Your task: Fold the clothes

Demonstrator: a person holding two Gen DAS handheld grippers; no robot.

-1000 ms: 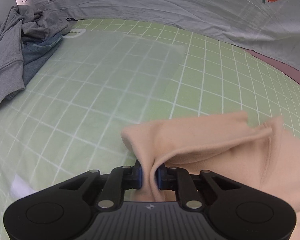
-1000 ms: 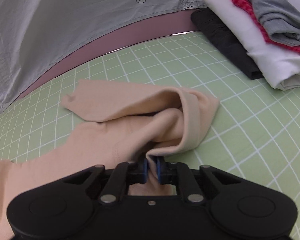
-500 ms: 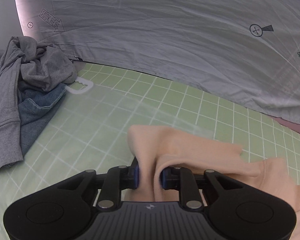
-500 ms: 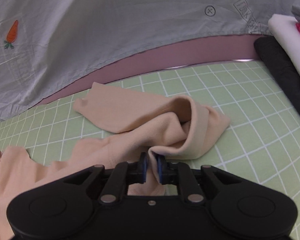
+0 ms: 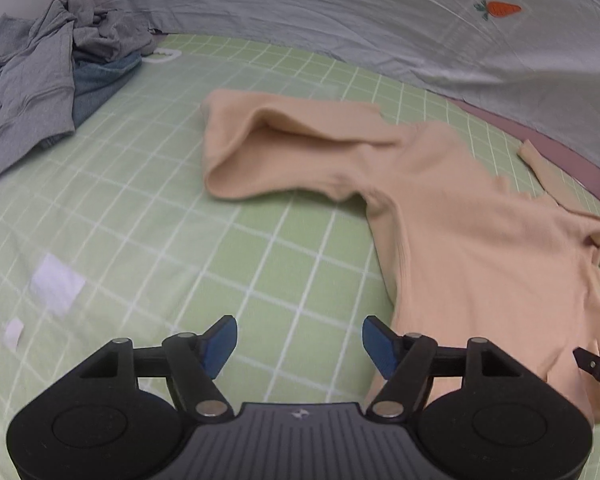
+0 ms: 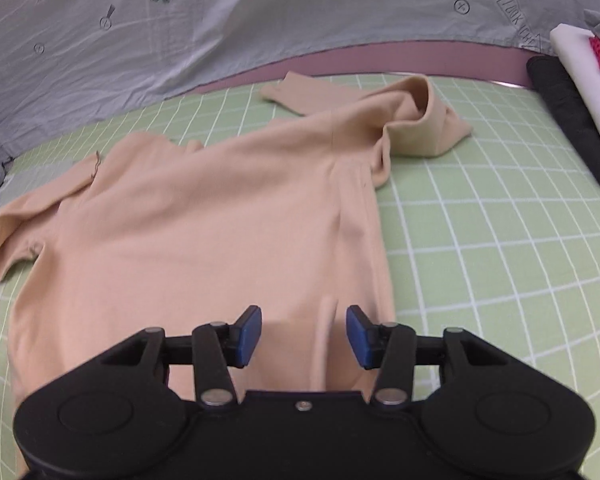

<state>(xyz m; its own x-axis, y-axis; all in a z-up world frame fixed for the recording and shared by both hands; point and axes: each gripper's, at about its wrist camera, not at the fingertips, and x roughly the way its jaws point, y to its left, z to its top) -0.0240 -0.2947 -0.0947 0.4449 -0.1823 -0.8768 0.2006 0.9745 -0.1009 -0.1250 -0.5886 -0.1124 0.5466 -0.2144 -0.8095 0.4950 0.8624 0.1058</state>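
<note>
A peach long-sleeved top [image 5: 472, 216] [image 6: 204, 224] lies spread on the green grid mat [image 5: 140, 216] [image 6: 500, 248], both sleeves bent near the far edge. My left gripper [image 5: 299, 345] hovers over bare mat just left of the top's hem; its jaws are opening and nothing is between them. My right gripper [image 6: 303, 336] hangs above the hem near the top's right edge. Its jaws are opening too, and a raised wrinkle of the fabric lies below the gap, free of the blue pads.
A heap of grey and denim clothes [image 5: 40, 80] lies at the mat's far left. Folded black, white and red-knit garments [image 6: 576, 88] are stacked at the far right. A grey sheet with carrot prints [image 5: 340, 8] covers the back, over a mauve strip [image 6: 380, 56].
Both grippers let go of the peach top, opened and drew back toward the near edge. The top, bunched up before, now lies spread out on the mat.
</note>
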